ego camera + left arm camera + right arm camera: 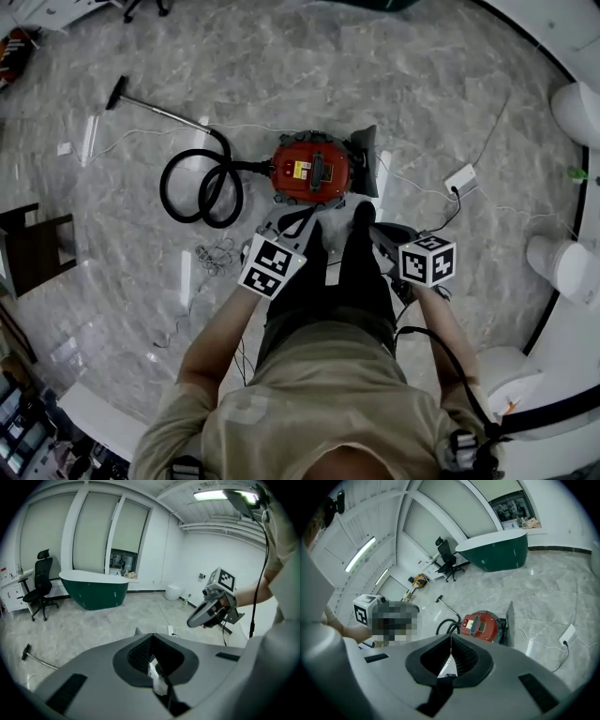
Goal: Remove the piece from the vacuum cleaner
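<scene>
On the grey marble floor (281, 56) the round red vacuum cleaner (309, 169) stands at 12 o'clock, its dark flat piece (367, 159) at 3 o'clock. The left tongs (143, 633) and right tongs (451, 635) are both clenched and empty. I think it is best to release 1 before grasping the piece.

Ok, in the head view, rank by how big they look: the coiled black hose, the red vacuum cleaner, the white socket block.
1. Coiled black hose and red vacuum cleaner: about alike, can't rank.
2. White socket block: clearly smallest.

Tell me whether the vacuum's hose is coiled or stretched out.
Coiled: the black hose lies in loops beside the red vacuum cleaner, at its left in the head view.
</scene>
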Action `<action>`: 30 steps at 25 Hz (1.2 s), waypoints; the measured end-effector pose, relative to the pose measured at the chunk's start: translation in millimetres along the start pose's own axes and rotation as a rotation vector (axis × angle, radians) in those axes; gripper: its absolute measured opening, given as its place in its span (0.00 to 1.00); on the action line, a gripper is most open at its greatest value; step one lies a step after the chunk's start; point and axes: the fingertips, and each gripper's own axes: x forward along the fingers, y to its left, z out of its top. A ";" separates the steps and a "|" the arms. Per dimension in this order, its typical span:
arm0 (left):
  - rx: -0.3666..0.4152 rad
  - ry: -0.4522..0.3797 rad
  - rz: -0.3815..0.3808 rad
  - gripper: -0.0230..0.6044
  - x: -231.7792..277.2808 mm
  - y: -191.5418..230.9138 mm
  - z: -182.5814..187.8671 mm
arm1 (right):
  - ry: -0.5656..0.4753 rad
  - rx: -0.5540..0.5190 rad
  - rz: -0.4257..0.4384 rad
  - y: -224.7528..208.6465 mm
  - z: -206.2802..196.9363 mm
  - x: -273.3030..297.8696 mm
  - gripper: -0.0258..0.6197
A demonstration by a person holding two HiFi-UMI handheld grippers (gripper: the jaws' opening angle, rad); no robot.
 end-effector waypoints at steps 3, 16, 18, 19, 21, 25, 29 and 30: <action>0.000 0.029 -0.002 0.03 25.8 2.1 -7.4 | -0.001 -0.010 -0.011 -32.9 12.7 8.7 0.04; -0.032 0.119 0.073 0.03 137.5 35.8 -54.6 | 0.050 0.233 -0.005 -161.5 -18.0 76.2 0.04; -0.020 0.137 0.070 0.03 149.7 36.7 -66.6 | 0.077 0.208 -0.012 -176.8 -26.2 91.3 0.04; -0.022 0.143 0.067 0.03 155.3 36.8 -72.2 | 0.086 0.198 -0.016 -185.4 -28.4 99.1 0.04; -0.038 0.152 0.058 0.03 165.6 35.7 -83.3 | 0.098 0.175 -0.044 -206.2 -30.2 113.5 0.04; -0.069 0.165 0.032 0.03 183.7 28.0 -108.9 | 0.112 0.165 -0.152 -259.4 -27.1 136.4 0.18; -0.111 0.182 0.016 0.03 195.3 20.9 -138.0 | 0.105 0.170 -0.229 -295.0 -17.8 157.6 0.42; -0.121 0.189 0.014 0.03 197.8 20.3 -145.5 | 0.120 0.154 -0.241 -300.8 -19.3 166.1 0.44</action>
